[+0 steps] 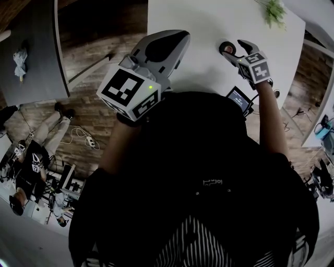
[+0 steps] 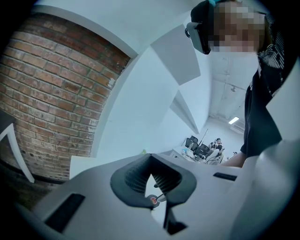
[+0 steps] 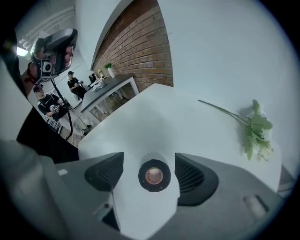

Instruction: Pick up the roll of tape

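The roll of tape (image 3: 154, 175) is a small black ring with a pinkish core, lying flat on the white table (image 3: 197, 126). In the head view the roll of tape (image 1: 227, 48) sits near the table's left edge. My right gripper (image 3: 150, 172) points steeply down over it, open, its dark pads (image 3: 190, 173) standing on either side of the roll with a gap to each. In the head view my right gripper (image 1: 236, 50) is right at the roll. My left gripper (image 1: 175, 39) is held up off the table's left side; its fingertips (image 2: 150, 159) meet, with nothing between them.
A green plant sprig (image 3: 255, 129) lies on the table to the right of the roll, at the far end in the head view (image 1: 274, 13). A small device with a lit screen (image 1: 240, 99) sits at the table's near edge. A dark table (image 1: 31, 52) and people (image 1: 31, 161) are off left.
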{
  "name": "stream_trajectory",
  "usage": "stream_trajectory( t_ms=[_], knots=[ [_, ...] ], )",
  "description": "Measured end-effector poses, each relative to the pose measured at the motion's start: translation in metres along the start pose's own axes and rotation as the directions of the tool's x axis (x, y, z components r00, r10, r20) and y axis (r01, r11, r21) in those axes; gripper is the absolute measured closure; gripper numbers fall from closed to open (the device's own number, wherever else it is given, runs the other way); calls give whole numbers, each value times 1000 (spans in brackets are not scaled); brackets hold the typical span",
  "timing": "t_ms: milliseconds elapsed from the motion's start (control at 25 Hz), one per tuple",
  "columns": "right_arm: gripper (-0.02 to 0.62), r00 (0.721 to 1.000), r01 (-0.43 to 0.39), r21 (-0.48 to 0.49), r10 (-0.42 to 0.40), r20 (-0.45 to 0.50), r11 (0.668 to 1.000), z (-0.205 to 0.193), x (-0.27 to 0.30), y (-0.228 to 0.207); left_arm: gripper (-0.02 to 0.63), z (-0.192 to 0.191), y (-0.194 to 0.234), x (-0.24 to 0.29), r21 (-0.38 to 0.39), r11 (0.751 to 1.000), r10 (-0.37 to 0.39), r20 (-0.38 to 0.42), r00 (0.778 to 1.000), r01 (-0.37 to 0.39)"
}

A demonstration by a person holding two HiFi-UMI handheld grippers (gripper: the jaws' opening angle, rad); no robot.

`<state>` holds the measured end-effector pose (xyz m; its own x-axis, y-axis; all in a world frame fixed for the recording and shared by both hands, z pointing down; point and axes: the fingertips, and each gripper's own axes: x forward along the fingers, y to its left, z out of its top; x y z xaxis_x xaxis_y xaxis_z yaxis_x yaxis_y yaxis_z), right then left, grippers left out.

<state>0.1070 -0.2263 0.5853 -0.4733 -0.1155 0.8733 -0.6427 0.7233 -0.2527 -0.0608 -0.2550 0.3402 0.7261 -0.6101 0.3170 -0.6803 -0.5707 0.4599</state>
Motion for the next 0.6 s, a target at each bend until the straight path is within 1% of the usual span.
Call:
stream_trajectory(
  t_ms=[240, 440, 600],
  knots=[
    [239, 1000, -6, 49, 7, -23, 999, -13, 15, -3, 604, -2, 3, -2, -4, 1000, 5, -1, 1000, -5],
    [233, 997, 12, 44, -8, -75, 999, -26, 30, -7, 604, -6, 8, -4, -23, 1000, 11, -8, 1000, -11],
    [215, 995, 16, 57, -10, -99, 998, -39, 39, -13, 604, -8, 6, 0, -15, 1000, 3, -18, 1000, -3]
  ],
)
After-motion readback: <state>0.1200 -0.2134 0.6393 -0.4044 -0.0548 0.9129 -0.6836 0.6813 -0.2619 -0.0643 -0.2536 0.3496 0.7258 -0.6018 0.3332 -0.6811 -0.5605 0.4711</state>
